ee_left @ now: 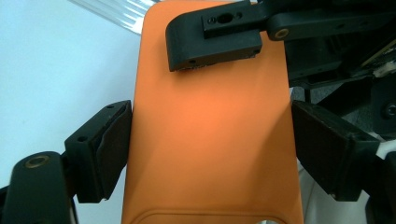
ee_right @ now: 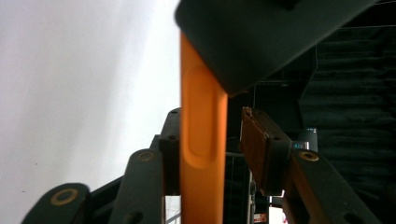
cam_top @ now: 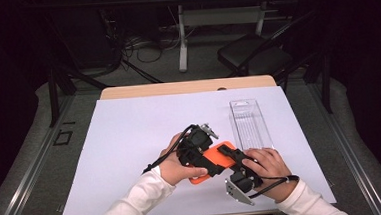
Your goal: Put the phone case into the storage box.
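Clear tray (cam_top: pixel 249 121) on table (cam_top: pixel 129 126): contents indiscernible. Orange phone case (ee_left: pixel 210 135) clenched edgewise by left tongs (ee_left: pixel 210 149); right tongs (ee_right: pixel 210 154) straddle its end, one pad apart.

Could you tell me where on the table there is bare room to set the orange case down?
The white sheet is bare left of the left gripper and along the far edge behind it. It is crowded at the near right, where both grippers hold the orange case beside the clear tray.
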